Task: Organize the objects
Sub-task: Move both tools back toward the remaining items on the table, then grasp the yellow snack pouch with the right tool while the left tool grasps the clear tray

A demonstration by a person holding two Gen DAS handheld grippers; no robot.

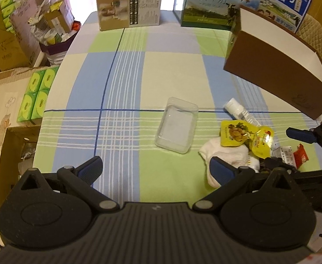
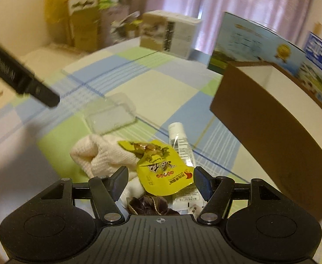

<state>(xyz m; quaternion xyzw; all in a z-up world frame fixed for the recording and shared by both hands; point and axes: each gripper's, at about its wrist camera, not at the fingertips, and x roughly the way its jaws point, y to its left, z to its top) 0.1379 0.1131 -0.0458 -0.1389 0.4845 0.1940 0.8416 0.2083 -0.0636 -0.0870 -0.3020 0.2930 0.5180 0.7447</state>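
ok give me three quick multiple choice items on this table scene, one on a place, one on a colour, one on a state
1. Where does the clear plastic tray lie?
A. inside the brown box
B. on the checked tablecloth, apart from the pile
C. on the white cloth

2. What colour is the snack pouch atop the pile?
A. yellow
B. blue
C. purple

3. How does the right gripper stand?
A. shut on the tube
B. shut on the cloth
C. open, gripping nothing

Answers: 1 B, bare tablecloth surrounds the tray. 2 A, the pouch is yellow in both views. 3 C, its fingers stand either side of the pouch, not pressing.

Home dining room: checked tablecloth (image 1: 169, 70), milk cartons (image 1: 213, 6).
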